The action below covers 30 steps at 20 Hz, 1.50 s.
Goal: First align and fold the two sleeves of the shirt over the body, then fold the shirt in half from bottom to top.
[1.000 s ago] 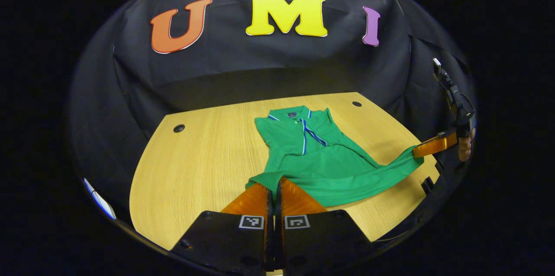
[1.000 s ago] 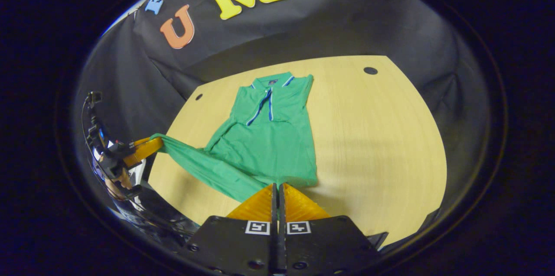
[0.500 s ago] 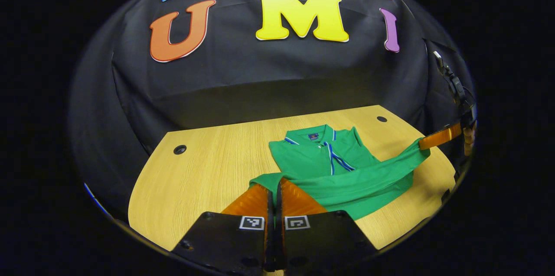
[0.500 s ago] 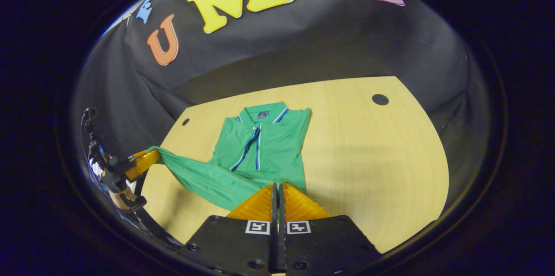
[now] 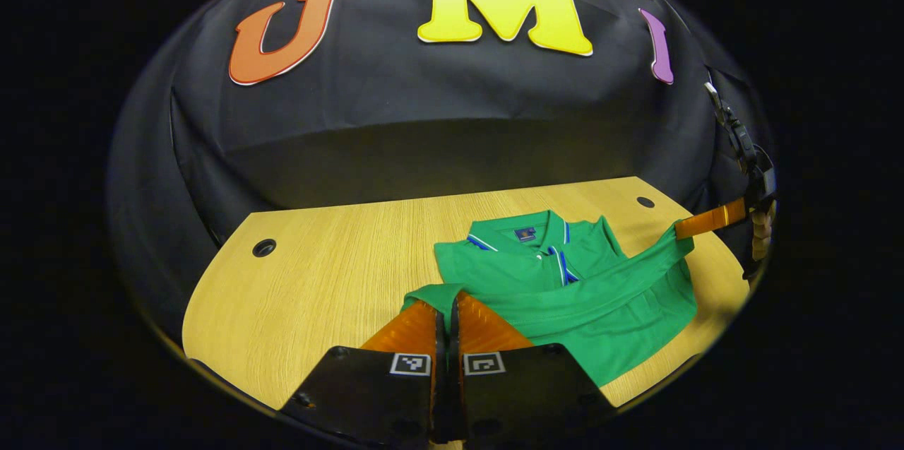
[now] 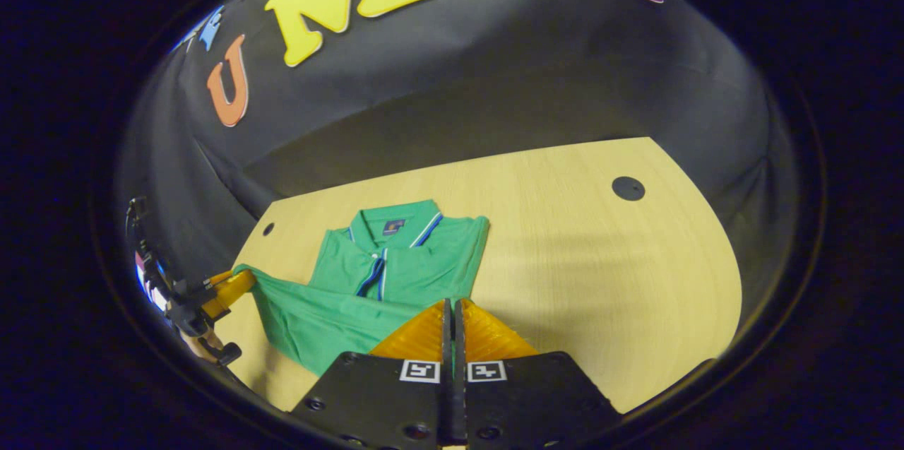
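Now, left gripper view: left claw pinched closed on hem corner of green polo shirt; soft knit, blue-white striped collar and placket, lying on pale wood-grain desk. Right claw at far right clamps other hem corner, hem lifted taut over shirt body.

Right gripper view: right claw closed on shirt hem; left claw grips opposite corner. Round dark hole in desk.

Light wooden table, two round dark holes near its back corners
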Motion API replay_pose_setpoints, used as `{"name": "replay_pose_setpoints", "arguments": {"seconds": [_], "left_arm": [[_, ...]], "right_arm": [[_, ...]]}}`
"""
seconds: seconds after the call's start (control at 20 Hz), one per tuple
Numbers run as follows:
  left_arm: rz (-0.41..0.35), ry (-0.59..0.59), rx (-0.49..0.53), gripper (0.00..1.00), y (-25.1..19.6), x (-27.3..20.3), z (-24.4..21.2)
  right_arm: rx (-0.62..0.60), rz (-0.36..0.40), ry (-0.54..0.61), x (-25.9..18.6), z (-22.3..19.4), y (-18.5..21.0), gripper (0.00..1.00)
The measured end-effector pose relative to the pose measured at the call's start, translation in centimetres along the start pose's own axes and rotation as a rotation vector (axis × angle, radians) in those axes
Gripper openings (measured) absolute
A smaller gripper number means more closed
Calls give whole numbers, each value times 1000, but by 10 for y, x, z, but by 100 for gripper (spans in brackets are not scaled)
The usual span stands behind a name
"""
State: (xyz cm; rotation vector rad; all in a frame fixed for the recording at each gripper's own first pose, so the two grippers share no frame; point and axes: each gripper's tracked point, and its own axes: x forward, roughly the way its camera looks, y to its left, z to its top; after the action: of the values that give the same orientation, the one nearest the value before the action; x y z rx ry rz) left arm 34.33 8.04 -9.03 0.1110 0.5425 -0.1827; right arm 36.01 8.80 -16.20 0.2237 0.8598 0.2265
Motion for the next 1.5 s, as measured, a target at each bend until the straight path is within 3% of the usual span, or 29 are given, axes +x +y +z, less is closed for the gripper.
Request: {"name": "replay_pose_setpoints", "arguments": {"seconds": [0.45,0.8,1.1,1.25,1.35,1.4,1.45,1.5], "left_arm": [[45,-60,-5,3,24,72,25],[47,-80,-15,3,30,123,23],[55,-66,67,3,36,143,12],[28,-58,34,7,29,141,12],[18,-65,-9,20,27,134,14],[34,-64,-23,51,29,130,14],[44,-59,-37,49,30,125,12],[43,-50,-55,68,28,120,11]], "right_arm": [[-1,-1,-94,65,56,-5,0],[-71,-115,-157,105,81,-23,0],[-120,-146,-115,133,85,-27,0],[-133,-170,-114,131,81,-32,0],[-115,-173,-116,124,79,-32,4],[-103,-185,-125,123,80,-34,5],[-97,-180,-140,114,81,-31,30],[-101,-184,-145,108,77,-30,55]]}}
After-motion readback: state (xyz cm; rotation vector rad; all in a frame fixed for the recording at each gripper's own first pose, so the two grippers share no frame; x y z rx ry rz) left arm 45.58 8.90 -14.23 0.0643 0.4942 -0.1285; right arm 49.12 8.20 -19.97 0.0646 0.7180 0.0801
